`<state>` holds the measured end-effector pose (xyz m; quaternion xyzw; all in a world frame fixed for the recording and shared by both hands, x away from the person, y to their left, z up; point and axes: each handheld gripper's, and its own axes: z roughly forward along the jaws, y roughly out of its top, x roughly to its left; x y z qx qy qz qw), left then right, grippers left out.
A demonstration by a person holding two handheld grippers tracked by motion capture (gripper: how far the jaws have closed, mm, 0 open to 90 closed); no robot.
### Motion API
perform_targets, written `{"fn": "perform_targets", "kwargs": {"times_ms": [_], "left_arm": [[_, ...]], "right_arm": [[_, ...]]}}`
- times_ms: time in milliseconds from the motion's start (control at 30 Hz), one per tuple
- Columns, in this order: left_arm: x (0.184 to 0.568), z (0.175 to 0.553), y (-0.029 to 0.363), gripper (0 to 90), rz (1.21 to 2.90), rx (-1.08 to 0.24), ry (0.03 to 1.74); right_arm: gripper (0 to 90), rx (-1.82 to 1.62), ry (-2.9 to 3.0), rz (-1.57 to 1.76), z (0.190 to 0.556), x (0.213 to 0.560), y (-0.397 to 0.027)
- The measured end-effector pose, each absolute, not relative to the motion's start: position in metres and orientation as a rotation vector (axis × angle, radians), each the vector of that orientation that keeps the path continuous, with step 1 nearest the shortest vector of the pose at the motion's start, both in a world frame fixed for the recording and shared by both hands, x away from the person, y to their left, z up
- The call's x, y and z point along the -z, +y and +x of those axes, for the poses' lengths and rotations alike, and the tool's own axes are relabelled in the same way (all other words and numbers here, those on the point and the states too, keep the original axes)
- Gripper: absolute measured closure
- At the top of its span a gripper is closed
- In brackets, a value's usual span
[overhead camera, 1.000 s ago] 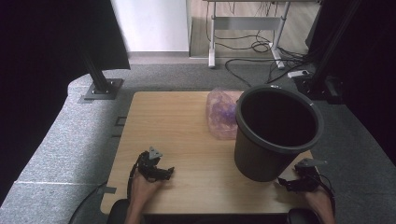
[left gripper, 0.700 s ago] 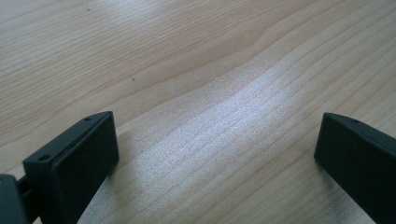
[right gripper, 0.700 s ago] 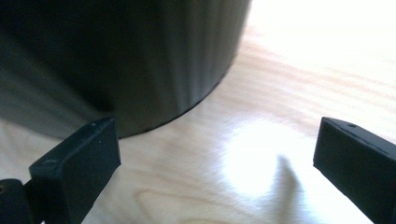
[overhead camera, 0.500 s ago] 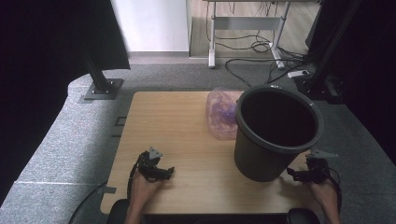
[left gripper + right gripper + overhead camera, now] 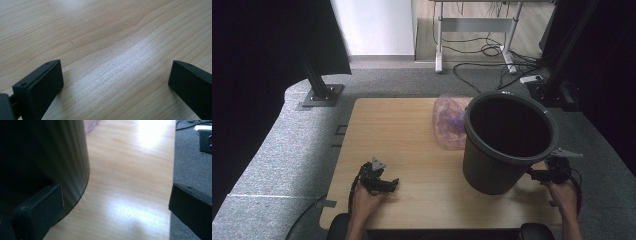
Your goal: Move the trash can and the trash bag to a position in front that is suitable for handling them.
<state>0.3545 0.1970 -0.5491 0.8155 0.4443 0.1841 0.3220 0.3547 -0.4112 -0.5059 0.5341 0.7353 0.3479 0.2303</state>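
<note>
Right hand-held gripper (image 5: pixel 548 173): jaws wide, bin (image 5: pixel 507 142) wall just left. Advise: straddle rim squarely before closing. Left hand-held gripper (image 5: pixel 384 184): wide, resting on counter (image 5: pixel 412 130).

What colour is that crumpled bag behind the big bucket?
The plastic bag is see-through pinkish purple, clearest in the high view, tucked against the black bucket.

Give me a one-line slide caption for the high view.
Both open tools near the table's front edge: the right tool beside a black bucket, the left tool on bare wood.
</note>
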Motion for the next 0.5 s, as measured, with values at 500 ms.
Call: {"fn": "perform_targets", "kwargs": {"times_ms": [500], "left_arm": [[0.549,0.354,0.197,0.0,2.139,-0.485,1.171]], "right_arm": [[0.4,-1.045,1.996,1.450,0.361,0.496,-0.396]]}}
